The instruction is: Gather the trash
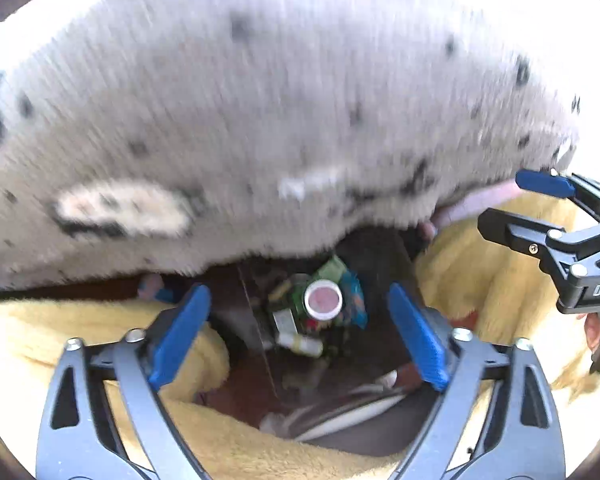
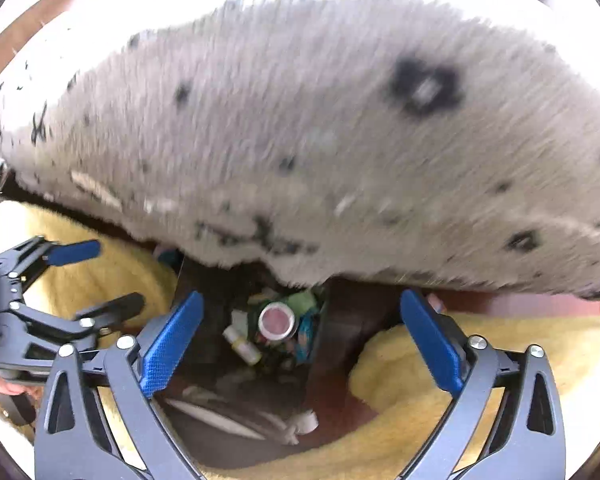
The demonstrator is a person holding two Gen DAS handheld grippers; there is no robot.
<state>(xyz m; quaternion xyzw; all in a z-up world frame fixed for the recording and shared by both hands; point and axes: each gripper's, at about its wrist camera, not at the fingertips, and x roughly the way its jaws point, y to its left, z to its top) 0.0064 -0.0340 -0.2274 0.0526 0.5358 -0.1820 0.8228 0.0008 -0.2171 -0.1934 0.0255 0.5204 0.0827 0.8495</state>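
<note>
Both grippers are hovering, jaws spread, over a dark container packed with trash.

The left gripper (image 1: 300,332) and the right gripper (image 2: 300,340) are each standing wide open and holding nothing, their blue pads apart on either side of the dark bin (image 2: 336,328). Inside it, a can (image 1: 323,300) is lying with its pinkish round end facing up, sitting among green and teal wrappers (image 1: 352,292) and touching a small pale bottle (image 2: 242,345) just beside it. A yellow fleece blanket (image 1: 80,344) is bunching around the bin on both sides. A grey speckled rug (image 2: 300,140), blurred, is filling the view above the bin.
</note>
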